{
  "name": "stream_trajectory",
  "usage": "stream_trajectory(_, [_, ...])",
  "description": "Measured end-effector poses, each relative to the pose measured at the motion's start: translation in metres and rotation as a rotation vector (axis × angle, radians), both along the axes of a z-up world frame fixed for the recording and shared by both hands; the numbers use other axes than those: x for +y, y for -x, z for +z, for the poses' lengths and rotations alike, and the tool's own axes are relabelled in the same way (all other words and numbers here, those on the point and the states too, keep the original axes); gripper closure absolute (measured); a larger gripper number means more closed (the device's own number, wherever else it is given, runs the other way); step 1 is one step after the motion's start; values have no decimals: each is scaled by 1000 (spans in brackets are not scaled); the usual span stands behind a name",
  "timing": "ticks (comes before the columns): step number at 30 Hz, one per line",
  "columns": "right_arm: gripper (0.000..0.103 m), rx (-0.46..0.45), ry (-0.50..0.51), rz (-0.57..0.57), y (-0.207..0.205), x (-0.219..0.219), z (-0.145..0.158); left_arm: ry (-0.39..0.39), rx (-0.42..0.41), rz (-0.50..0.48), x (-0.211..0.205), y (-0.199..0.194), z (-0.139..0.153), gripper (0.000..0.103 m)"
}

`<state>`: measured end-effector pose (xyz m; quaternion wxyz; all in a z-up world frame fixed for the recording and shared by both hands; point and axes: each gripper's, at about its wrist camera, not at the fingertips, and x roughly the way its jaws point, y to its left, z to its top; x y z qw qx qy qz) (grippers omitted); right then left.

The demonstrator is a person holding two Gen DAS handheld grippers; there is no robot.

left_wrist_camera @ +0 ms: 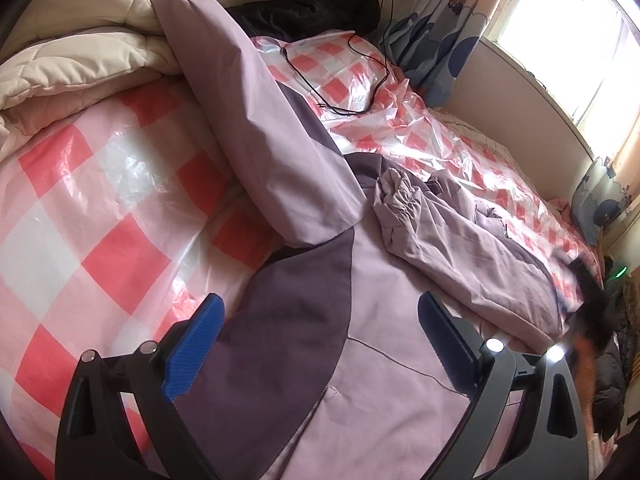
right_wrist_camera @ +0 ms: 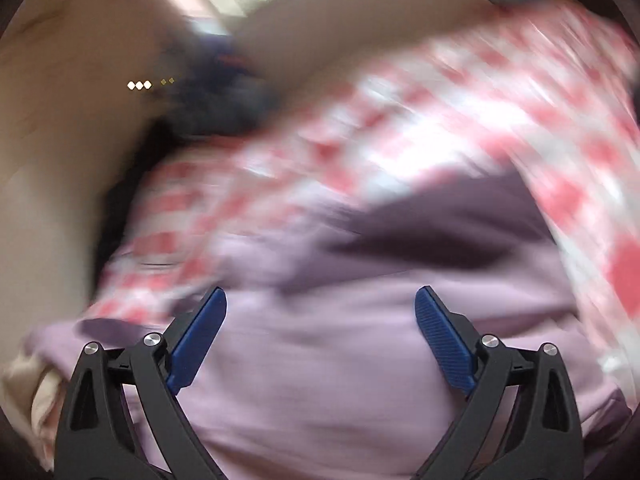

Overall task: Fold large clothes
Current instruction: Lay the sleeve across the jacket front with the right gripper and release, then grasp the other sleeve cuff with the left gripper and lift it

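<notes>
A large lilac jacket with dark purple panels [left_wrist_camera: 360, 360] lies spread on a bed covered with pink-and-white checked plastic [left_wrist_camera: 92, 216]. One sleeve [left_wrist_camera: 248, 100] stretches up and away to the left; the other sleeve [left_wrist_camera: 432, 232] lies crumpled across the body. My left gripper [left_wrist_camera: 320, 320] is open, just above the jacket's body, holding nothing. In the right wrist view, which is motion-blurred, my right gripper [right_wrist_camera: 320, 312] is open over the lilac fabric [right_wrist_camera: 320, 380], holding nothing.
A cream quilt [left_wrist_camera: 72, 52] is bunched at the far left of the bed. Dark clothing [left_wrist_camera: 320, 4] and a black cable [left_wrist_camera: 360, 76] lie at the head of the bed. Blue patterned curtains [left_wrist_camera: 436, 36] and a bright window [left_wrist_camera: 580, 40] stand at the right.
</notes>
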<state>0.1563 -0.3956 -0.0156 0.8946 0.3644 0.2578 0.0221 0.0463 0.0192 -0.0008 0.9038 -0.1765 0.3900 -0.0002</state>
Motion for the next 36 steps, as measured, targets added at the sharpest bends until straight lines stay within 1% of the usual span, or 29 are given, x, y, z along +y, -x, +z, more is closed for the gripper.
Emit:
stream_trajectory(1, [11, 60, -12, 40, -9, -3, -19, -3, 5, -4, -3, -1, -1, 10])
stream_trajectory(2, [11, 75, 16, 63, -12, -1, -28, -5, 8, -8, -5, -3, -2, 10])
stream_trajectory(3, [11, 60, 62, 55, -7, 3, -22, -7, 15, -11, -7, -5, -4, 10])
stream_trajectory(5, [11, -29, 59, 17, 9, 8, -3, -10, 23, -14, -10, -6, -7, 10])
stream_trajectory(6, [11, -110, 91, 12, 19, 20, 16, -11, 23, -16, -11, -7, -8, 10])
stream_trajectory(8, [11, -174, 170, 67, 20, 50, 39, -9, 10, -16, -12, -7, -6, 10])
stream_trajectory(9, [10, -187, 214, 130, 13, 75, 48, 2, -7, -9, -10, -5, -4, 10])
stream_trajectory(10, [8, -179, 243, 169, 6, 93, 51, 11, -23, -4, -7, -4, -1, 10])
stream_trajectory(11, [7, -139, 285, 222, -7, 115, 49, 15, -41, 5, -4, -2, 3, 10])
stream_trajectory(12, [7, -53, 323, 309, -25, 141, 40, 19, -73, 22, 1, 2, 11, 10])
stream_trajectory(13, [6, 110, 382, 422, -51, 170, 17, 23, -97, 30, 5, 4, 17, 10])
stream_trajectory(14, [6, 151, 455, 420, -56, 187, 8, 25, -136, 36, 10, 8, 27, 10])
stream_trajectory(15, [6, 123, 471, 409, -47, 190, 10, 14, -180, 41, 15, 10, 39, 10])
stream_trajectory(17, [6, 20, 319, 423, -19, 180, 23, -25, -237, 49, 23, 6, 65, 10])
stream_trajectory(18, [6, -37, 253, 421, 8, 172, 30, -70, -279, 53, 29, -1, 89, 10])
stream_trajectory(20, [6, -101, 209, 432, 48, 163, 38, -173, -339, 45, 38, -19, 134, 10])
stream_trajectory(21, [6, -139, 187, 436, 78, 157, 36, -213, -360, 46, 49, -32, 161, 8])
stream_trajectory(22, [6, -165, 171, 429, 98, 151, 35, -232, -359, 79, 64, -45, 183, 7])
stream_trajectory(23, [6, -183, 158, 415, 111, 146, 37, -226, -351, 109, 76, -55, 196, 7])
stream_trajectory(24, [6, -215, 124, 377, 131, 134, 30, -177, -313, 172, 109, -73, 215, 7])
stream_trajectory(25, [6, -234, 90, 346, 141, 125, 30, -140, -284, 218, 130, -83, 222, 7])
stream_trajectory(26, [6, -243, 32, 306, 144, 115, 28, -80, -238, 275, 159, -94, 225, 7])
stream_trajectory(27, [6, -240, -64, 279, 140, 103, 23, -6, -175, 349, 193, -105, 224, 7])
stream_trajectory(28, [6, -239, -110, 286, 133, 98, 23, 56, -136, 388, 219, -109, 219, 7])
stream_trajectory(30, [6, -229, -133, 295, 123, 91, 23, 108, -105, 463, 249, -107, 211, 7])
stream_trajectory(31, [6, -223, -145, 300, 125, 89, 20, 108, -97, 483, 261, -107, 206, 7])
stream_trajectory(32, [6, -213, -165, 307, 125, 88, 17, 113, -78, 480, 268, -110, 202, 7])
stream_trajectory(35, [6, -191, -196, 317, 131, 86, 9, 218, 5, 478, 281, -121, 178, 7])
stream_trajectory(36, [6, -188, -197, 321, 131, 86, 8, 226, 24, 489, 280, -126, 174, 7])
